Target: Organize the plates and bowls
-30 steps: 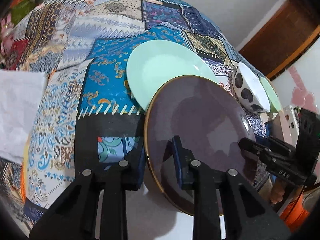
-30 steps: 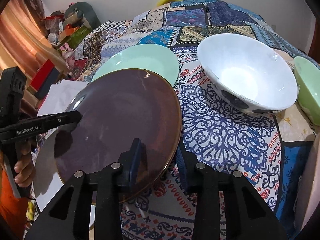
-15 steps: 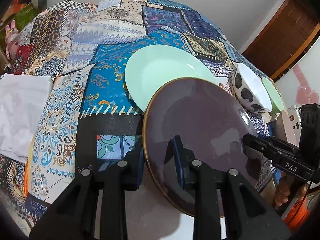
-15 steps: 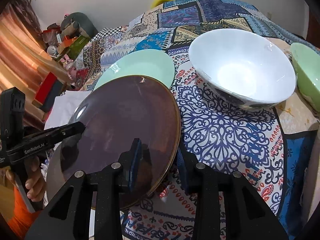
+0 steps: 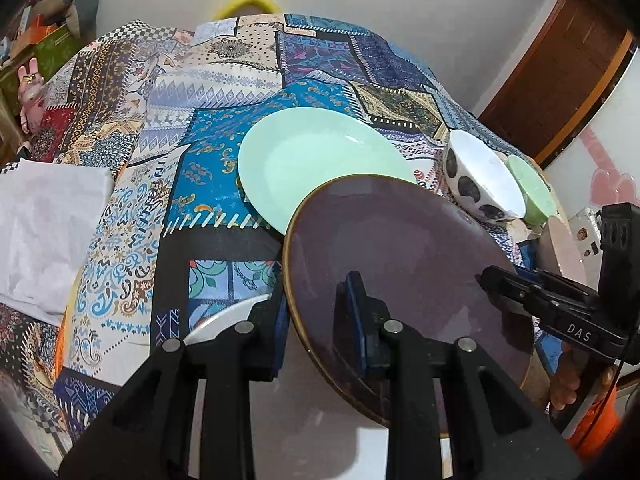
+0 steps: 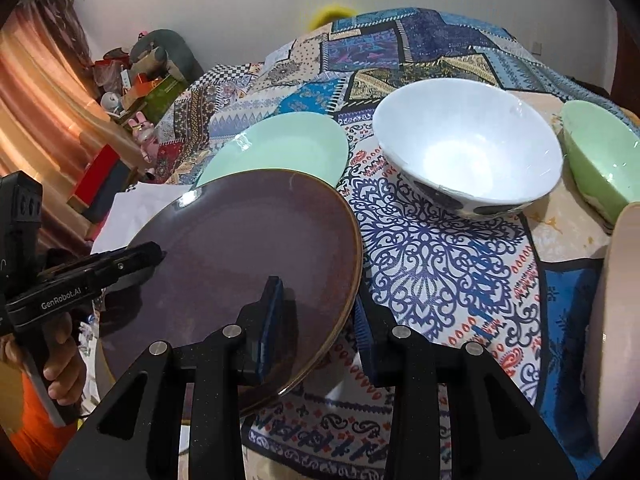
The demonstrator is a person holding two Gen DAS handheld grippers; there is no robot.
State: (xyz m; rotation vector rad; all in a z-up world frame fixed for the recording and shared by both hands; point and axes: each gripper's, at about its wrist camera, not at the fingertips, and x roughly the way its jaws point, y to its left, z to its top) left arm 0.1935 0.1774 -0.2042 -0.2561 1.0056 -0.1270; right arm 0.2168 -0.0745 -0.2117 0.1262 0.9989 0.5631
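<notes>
A dark purple plate (image 5: 400,264) with a thin gold rim hangs tilted above the near edge of the table. My left gripper (image 5: 316,308) is shut on its left rim, one pad above and one below. On the opposite rim my right gripper (image 6: 318,312) is shut the same way. Each wrist view shows the other gripper at the plate's far side: the right gripper (image 5: 496,280) and the left gripper (image 6: 148,258). Behind the plate lies a mint green plate (image 5: 316,160) (image 6: 280,148), flat on the cloth.
A white bowl with black spots (image 6: 468,152) and a green bowl (image 6: 600,160) stand at the right. A white plate (image 5: 224,320) lies under the held plate. A pale pink dish (image 6: 616,320) sits at the right edge. White cloth (image 5: 44,216) lies left; a patterned tablecloth (image 5: 224,80) covers the table.
Both grippers have risen a little with the purple plate still held between them. The plates and bowls on the table have not moved.
</notes>
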